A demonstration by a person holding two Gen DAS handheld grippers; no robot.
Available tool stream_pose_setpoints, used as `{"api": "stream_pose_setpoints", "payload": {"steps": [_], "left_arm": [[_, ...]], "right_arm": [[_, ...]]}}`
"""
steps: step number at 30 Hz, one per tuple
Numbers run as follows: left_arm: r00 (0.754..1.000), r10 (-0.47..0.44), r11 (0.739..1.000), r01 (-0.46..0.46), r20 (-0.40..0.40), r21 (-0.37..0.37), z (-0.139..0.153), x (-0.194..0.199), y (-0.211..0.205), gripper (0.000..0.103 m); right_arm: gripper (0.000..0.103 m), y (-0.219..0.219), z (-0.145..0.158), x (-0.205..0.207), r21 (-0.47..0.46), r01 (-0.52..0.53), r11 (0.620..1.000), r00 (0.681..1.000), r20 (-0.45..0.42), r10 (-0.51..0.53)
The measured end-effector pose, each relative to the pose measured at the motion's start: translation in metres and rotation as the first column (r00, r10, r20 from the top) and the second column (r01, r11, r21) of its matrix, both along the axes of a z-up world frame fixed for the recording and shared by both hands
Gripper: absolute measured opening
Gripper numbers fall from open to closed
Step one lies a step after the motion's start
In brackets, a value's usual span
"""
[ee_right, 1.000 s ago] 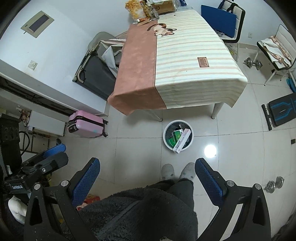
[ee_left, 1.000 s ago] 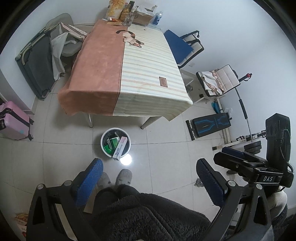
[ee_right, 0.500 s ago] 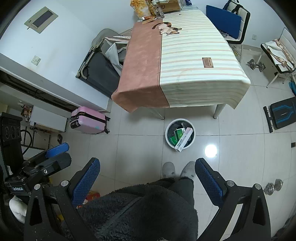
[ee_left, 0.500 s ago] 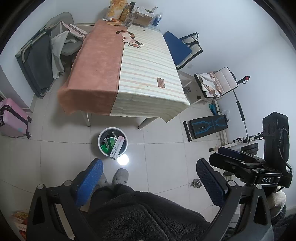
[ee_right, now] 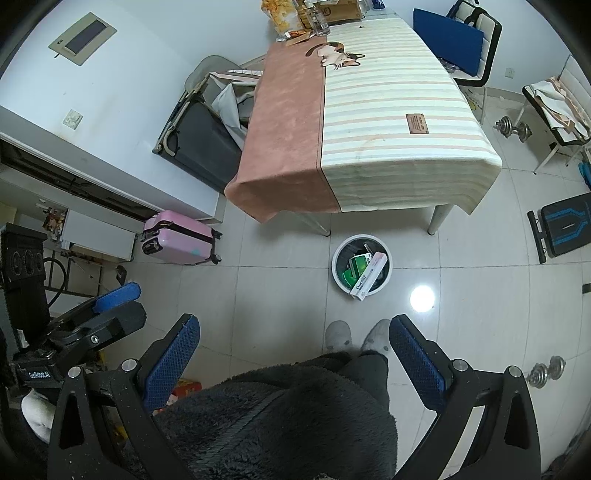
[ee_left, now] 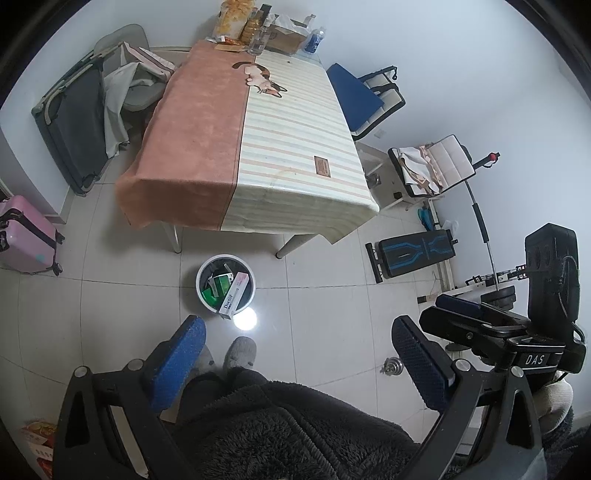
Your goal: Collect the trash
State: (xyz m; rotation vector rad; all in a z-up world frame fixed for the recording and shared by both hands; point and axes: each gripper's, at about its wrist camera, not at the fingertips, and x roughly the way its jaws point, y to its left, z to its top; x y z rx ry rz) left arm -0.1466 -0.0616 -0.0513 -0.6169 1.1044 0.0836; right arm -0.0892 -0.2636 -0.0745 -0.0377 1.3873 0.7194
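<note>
Two spread claws (ee_left: 295,354) (ee_right: 293,350), one bin (ee_left: 226,284).

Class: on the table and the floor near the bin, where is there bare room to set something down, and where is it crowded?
The tablecloth lies bare from its near edge up to the cat print. Bottles and boxes crowd the far end. Floor tiles between bin and pink suitcase are bare.

left claw (ee_left: 295,354) jaws spread wide, empty, right claw (ee_right: 295,350) likewise, both held high
</note>
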Motion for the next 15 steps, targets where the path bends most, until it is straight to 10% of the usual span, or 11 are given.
{"api": "stream_pose_setpoints", "payload": {"steps": [15], "left_arm": [[1.000,0.003,1.000,-0.003,0.001,-0.002,-0.0007,0.0004,-0.0045,0.103]], "right_arm": [[0.103,-0.0047,0.0031,-0.0018,-0.002,0.009,1.000,1.000,-0.002,-0.009]]}}
